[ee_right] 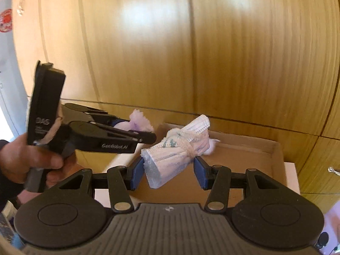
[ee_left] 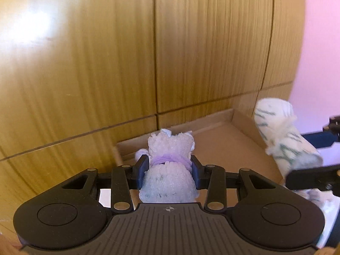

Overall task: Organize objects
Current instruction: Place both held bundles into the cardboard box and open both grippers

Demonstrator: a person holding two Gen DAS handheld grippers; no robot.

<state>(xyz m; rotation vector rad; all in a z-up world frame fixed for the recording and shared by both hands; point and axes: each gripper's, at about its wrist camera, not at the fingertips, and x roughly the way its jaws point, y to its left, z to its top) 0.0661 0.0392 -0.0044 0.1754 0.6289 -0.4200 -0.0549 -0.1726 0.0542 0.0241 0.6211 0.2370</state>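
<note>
Two hand-held grippers are each carrying a rolled cloth bundle above an open cardboard box (ee_left: 238, 140) that is sitting against a wall of wood panels (ee_left: 106, 63).

The left gripper (ee_left: 169, 171) is pinching a pale bundle with a purple band (ee_left: 169, 170); its blue pads (ee_left: 142, 167) are pressing on either side at the band, narrowly spread, and the roll is standing up between them, over the box's near-left part. In the right wrist view the same gripper is appearing side-on, with a hand (ee_right: 31, 159) gripping its handle and a purple tuft of the bundle poking out past its tip.

The right gripper (ee_right: 170, 170) is holding a white bundle with green marks (ee_right: 174, 146), tied at the middle and lying slanted across the gap. The left pad (ee_right: 138, 171) is touching the roll's lower end, while the right pad (ee_right: 200, 171) is sitting just beside the tied middle; whether it is pressing there cannot be told, though the roll is hanging clear of the box floor. In the left wrist view this bundle is showing at the right, over the box's right wall.
</note>
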